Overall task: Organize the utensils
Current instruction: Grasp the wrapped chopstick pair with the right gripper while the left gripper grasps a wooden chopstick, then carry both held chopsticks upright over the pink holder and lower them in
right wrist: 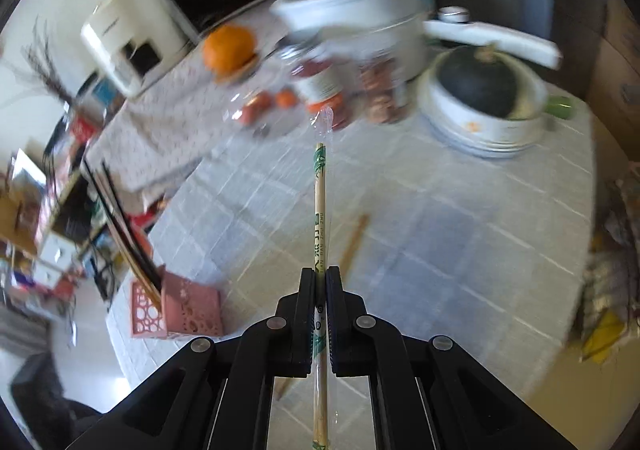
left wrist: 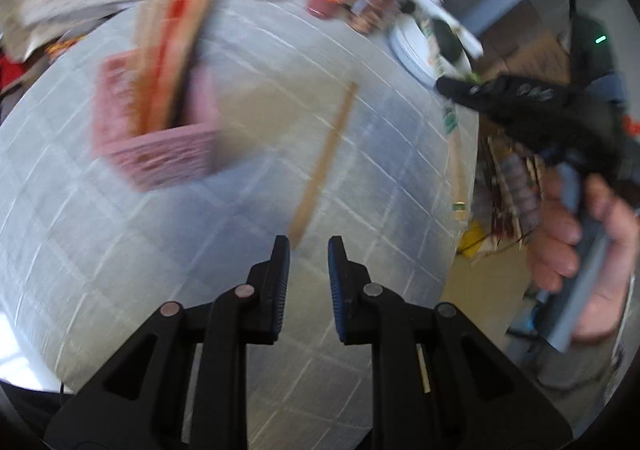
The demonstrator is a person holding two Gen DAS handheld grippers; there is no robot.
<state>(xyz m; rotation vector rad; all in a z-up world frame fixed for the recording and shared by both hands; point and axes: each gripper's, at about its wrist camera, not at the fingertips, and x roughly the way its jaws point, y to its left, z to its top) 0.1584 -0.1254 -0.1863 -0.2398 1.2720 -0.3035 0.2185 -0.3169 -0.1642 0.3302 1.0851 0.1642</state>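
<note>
Item: wrapped chopsticks (right wrist: pixel 320 210), clamped between your right tongs (right wrist: pixel 320 278), above the worktop (right wrist: pixel 460 250); long axis runs along the fingers, far end toward the jars. Left tongs (left wrist: pixel 309 246) apart, empty. Swing left to the pink holder (right wrist: pixel 176 306), tip down, then release.

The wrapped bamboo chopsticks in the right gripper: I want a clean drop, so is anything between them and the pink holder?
Nothing visible blocks the way. The wrapped bamboo chopsticks are clamped in the right gripper; bare checked tablecloth lies toward the pink perforated holder, already holding dark chopsticks.
</note>
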